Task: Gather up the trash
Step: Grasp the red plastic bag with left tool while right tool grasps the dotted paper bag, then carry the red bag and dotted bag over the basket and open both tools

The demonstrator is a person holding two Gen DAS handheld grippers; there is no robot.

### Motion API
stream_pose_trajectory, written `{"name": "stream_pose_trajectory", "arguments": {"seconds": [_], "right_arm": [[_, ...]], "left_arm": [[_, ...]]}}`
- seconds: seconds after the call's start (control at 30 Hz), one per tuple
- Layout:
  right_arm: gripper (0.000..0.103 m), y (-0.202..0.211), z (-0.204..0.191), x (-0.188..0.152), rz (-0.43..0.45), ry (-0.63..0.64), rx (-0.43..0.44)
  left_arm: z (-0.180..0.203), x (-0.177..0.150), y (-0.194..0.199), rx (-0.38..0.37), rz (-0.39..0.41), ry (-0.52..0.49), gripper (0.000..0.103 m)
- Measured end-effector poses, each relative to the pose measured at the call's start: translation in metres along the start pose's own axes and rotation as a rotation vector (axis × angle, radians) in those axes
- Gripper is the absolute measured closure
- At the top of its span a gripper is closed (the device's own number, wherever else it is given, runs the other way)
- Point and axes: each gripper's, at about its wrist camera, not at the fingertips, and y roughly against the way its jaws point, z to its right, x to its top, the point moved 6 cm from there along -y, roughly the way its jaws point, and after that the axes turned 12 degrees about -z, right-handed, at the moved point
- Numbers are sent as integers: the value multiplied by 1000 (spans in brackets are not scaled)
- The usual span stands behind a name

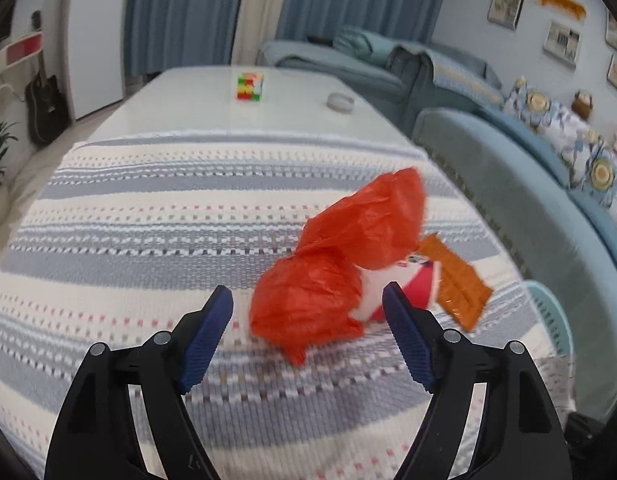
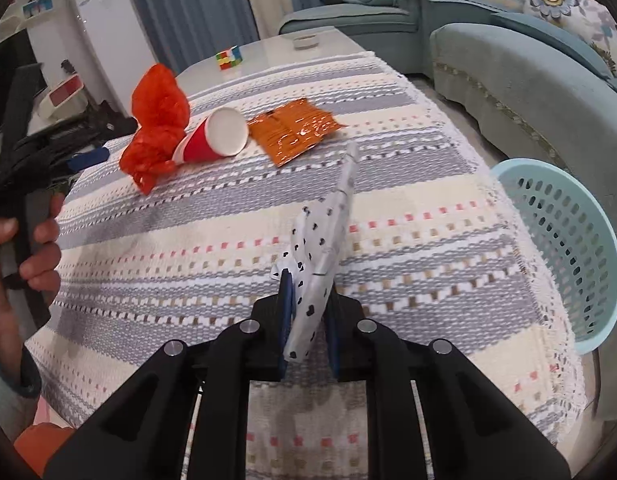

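Note:
A crumpled red plastic bag lies on the striped tablecloth, just ahead of my open left gripper. Behind the bag lie a red paper cup on its side and an orange snack wrapper. In the right wrist view the bag, the cup and the wrapper lie at the far left of the cloth. My right gripper is shut on a white wrapper with black spots and holds it above the cloth. The left gripper shows at the left.
A light blue perforated basket stands beside the table's right edge, between the table and a teal sofa. A colour cube and a small round dish sit on the bare far tabletop.

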Motion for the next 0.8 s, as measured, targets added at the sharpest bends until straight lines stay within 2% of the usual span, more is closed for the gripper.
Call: {"name": "stream_pose_trajectory", "arguments": {"seconds": [0.13, 0.17, 0.2, 0.23, 0.27, 0.3, 0.37, 0.43, 0.5, 0.6, 0.7, 0.8], "right_arm": [[96, 5, 2, 2, 24, 1, -19], [96, 8, 2, 3, 34, 5, -27], [96, 10, 1, 4, 44, 8, -34], [96, 14, 1, 6, 56, 12, -38], [96, 17, 1, 7, 68, 13, -40], [97, 22, 2, 9, 78, 13, -41], [97, 31, 3, 13, 102, 8, -45], [97, 45, 7, 19, 137, 0, -54], [97, 62, 13, 26, 175, -7, -62], [97, 94, 30, 38, 236, -24, -112], [97, 118, 54, 48, 278, -62, -158], [97, 135, 84, 53, 303, -117, -204]], "left_arm": [[4, 6, -27, 37, -70, -33, 32], [5, 5, -31, 41, -82, -37, 40], [6, 5, -35, 47, -95, -39, 42], [6, 5, -35, 61, -82, -43, 45], [7, 4, -32, 65, -69, -48, 56], [10, 5, -26, 55, -51, -57, 63], [16, 6, -13, 32, -22, -55, 65], [28, 10, 10, -10, 32, -75, 66], [49, 15, 37, -88, 92, -105, 66], [87, 24, 67, -192, 140, -150, 66], [132, 28, 86, -283, 159, -206, 66], [179, 27, 91, -331, 159, -265, 66]]}}
